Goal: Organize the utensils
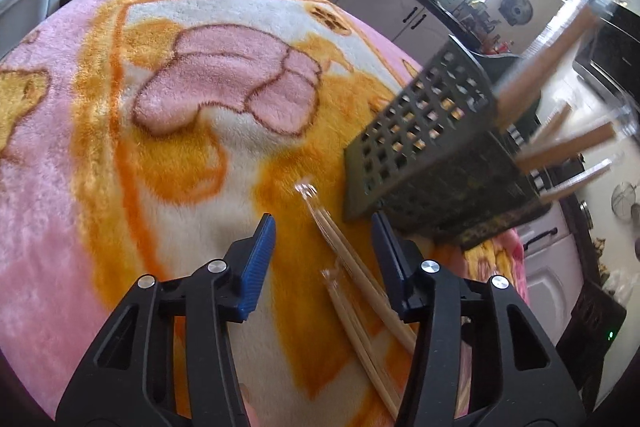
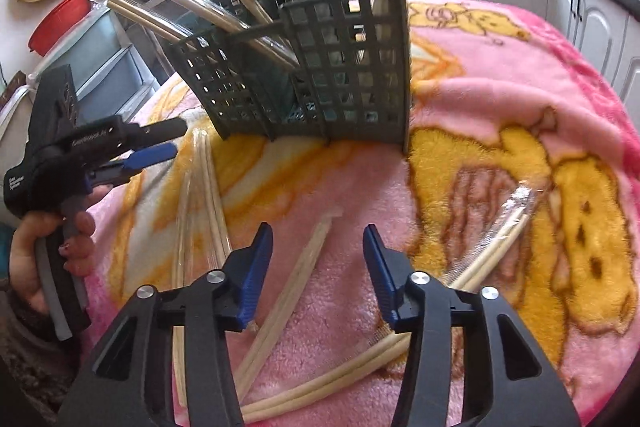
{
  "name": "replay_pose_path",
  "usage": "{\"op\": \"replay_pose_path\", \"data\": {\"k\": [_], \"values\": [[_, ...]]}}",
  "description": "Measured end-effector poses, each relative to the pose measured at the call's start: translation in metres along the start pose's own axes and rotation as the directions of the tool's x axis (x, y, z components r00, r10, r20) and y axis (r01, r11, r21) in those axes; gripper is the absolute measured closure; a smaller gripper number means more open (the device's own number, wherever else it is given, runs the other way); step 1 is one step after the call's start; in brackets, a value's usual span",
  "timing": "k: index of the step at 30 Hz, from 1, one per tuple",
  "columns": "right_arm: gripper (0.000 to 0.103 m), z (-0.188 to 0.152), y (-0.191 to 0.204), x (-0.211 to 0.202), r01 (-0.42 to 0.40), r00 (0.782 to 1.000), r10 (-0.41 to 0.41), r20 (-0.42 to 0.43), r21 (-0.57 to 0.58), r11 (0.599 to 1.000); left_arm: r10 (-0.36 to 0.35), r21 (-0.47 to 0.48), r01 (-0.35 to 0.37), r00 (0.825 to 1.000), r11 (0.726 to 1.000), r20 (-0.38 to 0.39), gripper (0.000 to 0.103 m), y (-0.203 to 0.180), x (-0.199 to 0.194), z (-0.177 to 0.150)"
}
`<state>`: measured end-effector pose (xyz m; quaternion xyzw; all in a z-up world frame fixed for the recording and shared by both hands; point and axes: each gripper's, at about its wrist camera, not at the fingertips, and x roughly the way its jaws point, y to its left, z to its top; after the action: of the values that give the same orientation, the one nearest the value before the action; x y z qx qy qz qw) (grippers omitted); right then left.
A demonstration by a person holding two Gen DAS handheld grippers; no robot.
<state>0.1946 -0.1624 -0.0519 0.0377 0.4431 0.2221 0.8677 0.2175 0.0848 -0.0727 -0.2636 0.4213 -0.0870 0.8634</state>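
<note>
Closest to my lens, the left gripper [image 1: 324, 223] hangs over the fleece blanket [image 1: 192, 75] with its blue pads apart and nothing pressed between them. A wrapped pair of chopsticks [image 1: 352, 259] lies on the blanket in the gap, nearer the right-hand pad, and I see no contact with either pad. A second wrapped pair [image 1: 362, 343] lies just beside it, lower in the picture. Further right stands the dark green utensil basket [image 1: 416, 131], its grid wall facing me, with several wrapped chopstick pairs [image 1: 560, 147] sticking out of its top, blurred.

From my right wrist camera, at far left a hand [image 2: 44, 247] holds the left gripper [image 2: 168, 141], whose tips point toward the foot of the basket [image 2: 320, 67]. Two wrapped pairs [image 2: 204, 195] lie below those tips. Then comes the right gripper [image 2: 318, 227], fingers parted and empty, above a wrapped pair [image 2: 296, 275] that runs up between them, closer to the left pad. A further pair [image 2: 332, 383] crosses beneath the gripper's body. To the right another pair [image 2: 496, 247] in clear wrap rests on the blanket [image 2: 460, 115], well apart from the basket.
</note>
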Motion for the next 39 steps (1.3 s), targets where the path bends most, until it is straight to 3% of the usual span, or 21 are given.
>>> {"op": "replay_pose_path", "data": {"k": [7, 15, 20, 27, 39], "values": [[0.068, 0.005, 0.002, 0.012, 0.005, 1.0, -0.005, -0.027, -0.005, 1.0, -0.002, -0.035, 0.001, 1.0, 0.999, -0.014, 0.077, 0.01, 0.014, 0.005], [0.075, 0.007, 0.004, 0.018, 0.02, 0.999, -0.02, -0.035, -0.008, 1.0, -0.021, -0.054, 0.02, 1.0, 0.998, -0.022, 0.077, 0.01, 0.021, 0.014], [0.082, 0.009, 0.002, 0.024, 0.018, 0.999, -0.018, -0.04, 0.002, 1.0, -0.029, -0.05, 0.027, 0.999, 0.998, -0.04, 0.095, 0.006, 0.032, 0.017], [0.089, 0.009, -0.006, 0.023, 0.018, 0.999, -0.018, -0.037, 0.012, 1.0, -0.037, -0.061, 0.034, 0.998, 0.998, -0.041, 0.1, 0.012, 0.034, 0.017], [0.097, 0.018, -0.008, -0.002, -0.02, 0.999, 0.02, 0.048, 0.006, 1.0, -0.078, 0.022, 0.076, 0.992, 0.997, 0.103, 0.101, -0.005, -0.03, 0.015]]}}
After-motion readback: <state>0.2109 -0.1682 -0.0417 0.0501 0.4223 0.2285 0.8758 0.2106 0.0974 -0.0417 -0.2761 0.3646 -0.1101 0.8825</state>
